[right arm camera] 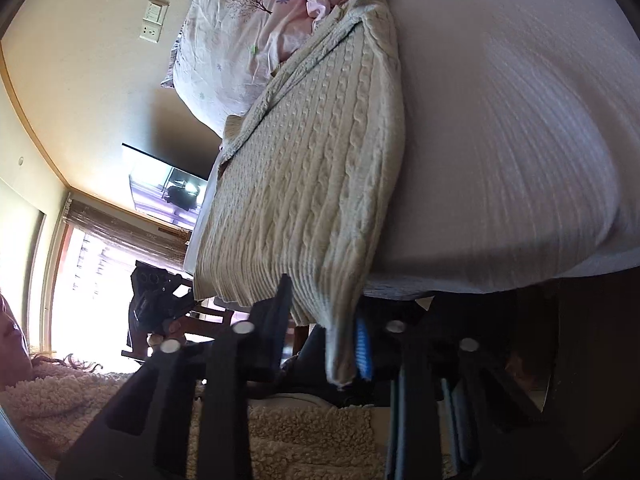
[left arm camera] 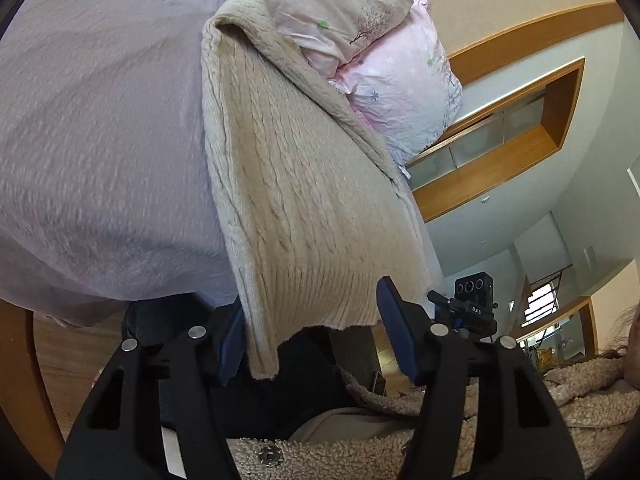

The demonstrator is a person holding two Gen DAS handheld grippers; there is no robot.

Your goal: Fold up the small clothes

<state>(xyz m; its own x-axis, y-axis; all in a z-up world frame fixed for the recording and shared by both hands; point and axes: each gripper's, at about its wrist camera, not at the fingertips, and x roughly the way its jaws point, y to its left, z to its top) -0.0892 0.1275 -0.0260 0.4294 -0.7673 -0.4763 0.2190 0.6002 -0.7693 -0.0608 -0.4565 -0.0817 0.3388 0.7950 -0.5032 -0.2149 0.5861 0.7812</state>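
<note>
Lying lengthwise on the bed [left arm camera: 92,140], the beige cable-knit sweater [left arm camera: 296,184] runs from the pillows [left arm camera: 360,32] at twelve o'clock to its ribbed hem, which hangs over the mattress edge at six o'clock. My left gripper [left arm camera: 312,328] stands wide apart around that hem; its eleven o'clock finger is mostly hidden behind a drooping corner of knit, so I cannot tell whether the pad touches cloth, and nothing is pinched. My right gripper [right arm camera: 324,332] is likewise spread, the sweater's [right arm camera: 308,184] other hem corner dangling between the fingers just beside the blue pad [right arm camera: 363,348] at three o'clock, contact unclear. No container shows in either view. My fleece jacket [left arm camera: 580,400] fills the bottom of both frames. A dark camera rig [left arm camera: 474,300] sits at three o'clock, partly cut off behind my finger.
</note>
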